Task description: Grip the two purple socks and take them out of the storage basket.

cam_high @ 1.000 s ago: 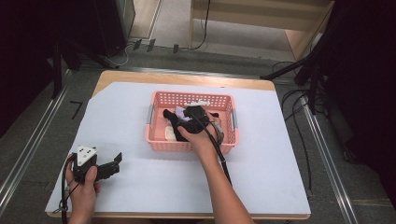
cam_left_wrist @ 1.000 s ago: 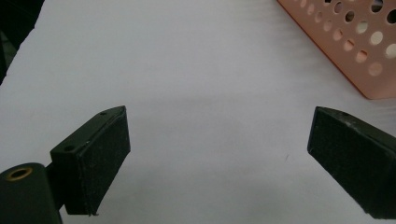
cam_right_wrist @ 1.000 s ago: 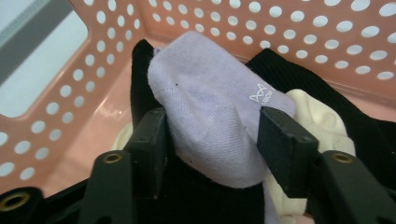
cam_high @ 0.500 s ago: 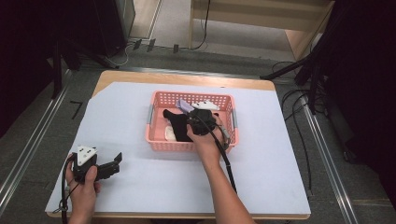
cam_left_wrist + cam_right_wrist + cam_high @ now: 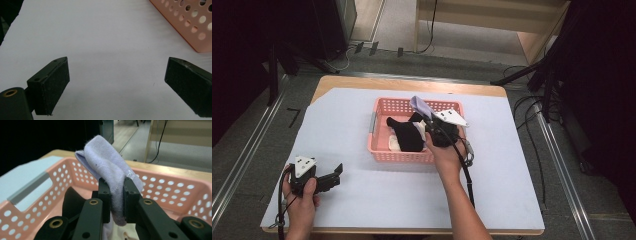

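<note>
Soft lilac knit sock point(image 5: 110, 167) — fuzzy, matt; pink basket point(image 5: 175, 187) — smooth perforated plastic; table's white covering point(image 5: 105, 37) matt.

Right gripper point(image 5: 116, 200) jaws just closed, pinching fabric above the pink basket point(image 5: 384, 152), left gripper point(image 5: 117, 85) gaping wide, resting left of it
</note>
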Motion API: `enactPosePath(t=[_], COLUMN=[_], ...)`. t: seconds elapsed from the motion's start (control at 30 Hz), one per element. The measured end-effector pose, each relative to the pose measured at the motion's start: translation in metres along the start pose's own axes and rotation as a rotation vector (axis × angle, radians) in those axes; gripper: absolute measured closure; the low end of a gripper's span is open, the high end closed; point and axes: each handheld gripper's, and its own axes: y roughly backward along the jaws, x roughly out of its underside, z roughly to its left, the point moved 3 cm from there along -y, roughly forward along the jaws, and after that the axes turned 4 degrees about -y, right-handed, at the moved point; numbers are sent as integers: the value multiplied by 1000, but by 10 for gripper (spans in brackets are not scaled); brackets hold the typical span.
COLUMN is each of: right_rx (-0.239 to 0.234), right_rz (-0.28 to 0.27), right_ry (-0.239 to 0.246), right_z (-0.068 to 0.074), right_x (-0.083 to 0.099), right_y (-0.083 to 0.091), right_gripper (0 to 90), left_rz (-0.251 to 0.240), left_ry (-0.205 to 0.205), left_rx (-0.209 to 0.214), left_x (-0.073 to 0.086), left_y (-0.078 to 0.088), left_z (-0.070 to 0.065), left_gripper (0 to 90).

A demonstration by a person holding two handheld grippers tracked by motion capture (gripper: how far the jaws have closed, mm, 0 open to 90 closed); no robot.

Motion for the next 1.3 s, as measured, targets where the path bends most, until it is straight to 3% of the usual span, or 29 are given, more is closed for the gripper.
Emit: enactPosePath(t=[0.33,0.63,1.07,1.3], right_rx=[42,149,284,353], right_rz=[-124,-182,-158,-85], right_ry=[-45,-78,-141,-174], right_z=[-36,-78,-145,-175], right_x=[-12,-10,19,45], right_y=[28,49,82,90], right_gripper=[800,798,795,786], left_rz=[-4,-4,-5,-3], left_ry=[1,-1,-3,-6], left_rx=[-3,-3,-7,-10], left_x=[0,0,0,0], left_y=[0,0,0,0], left_z=[0,-1,-1,-1], left_gripper=[64,64,64,65])
